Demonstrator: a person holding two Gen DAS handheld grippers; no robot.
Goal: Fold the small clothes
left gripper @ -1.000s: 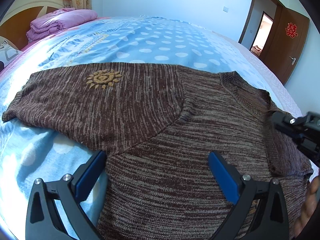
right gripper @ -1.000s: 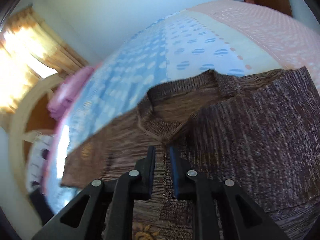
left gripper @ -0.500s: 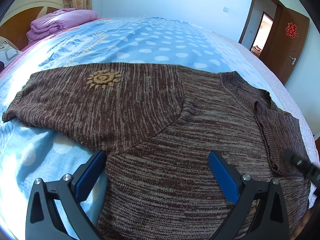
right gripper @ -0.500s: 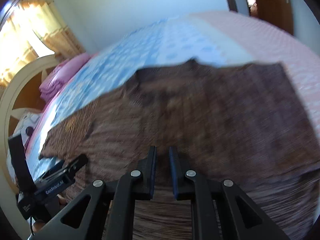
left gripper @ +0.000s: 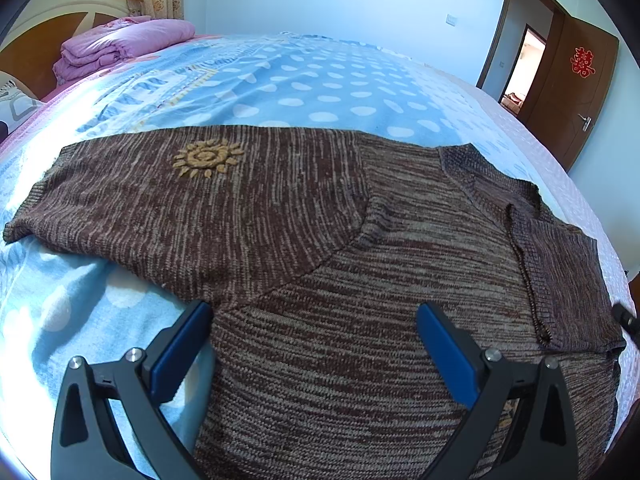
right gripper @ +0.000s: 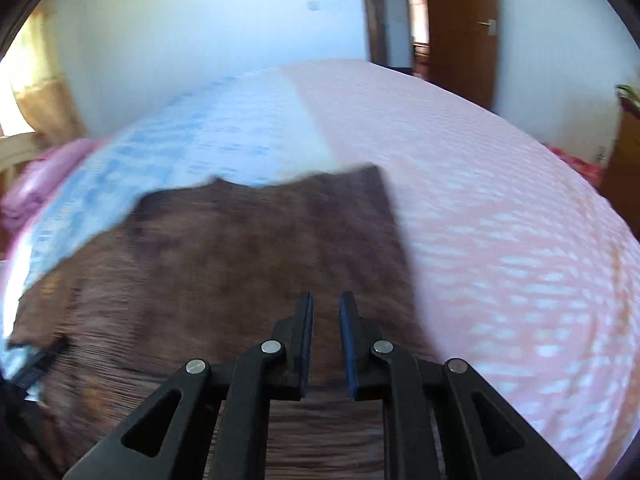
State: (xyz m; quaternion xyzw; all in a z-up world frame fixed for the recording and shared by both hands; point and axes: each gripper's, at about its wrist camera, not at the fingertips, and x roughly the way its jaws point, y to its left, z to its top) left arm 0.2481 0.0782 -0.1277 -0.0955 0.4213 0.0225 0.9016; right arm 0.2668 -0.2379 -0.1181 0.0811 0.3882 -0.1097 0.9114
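Observation:
A brown knit sweater [left gripper: 360, 264] lies flat on the bed, its left sleeve with a yellow sun patch [left gripper: 208, 158] stretched out to the left. Its right sleeve is folded over the body at the right [left gripper: 560, 264]. My left gripper [left gripper: 314, 320] is wide open and empty, low over the sweater's lower body. My right gripper [right gripper: 325, 312] is nearly shut with a narrow gap and holds nothing, above the sweater [right gripper: 224, 256] in a blurred view near its right edge.
The bed has a blue dotted cover [left gripper: 304, 84] and a pink dotted sheet [right gripper: 500, 208] to the right. Folded purple bedding [left gripper: 120, 44] lies by the headboard. A brown door [left gripper: 576, 80] stands open at the far right.
My right gripper has let go of the sweater's folded sleeve near the collar and pulled back to the right. It has nearly left the left wrist view. The left gripper has not moved.

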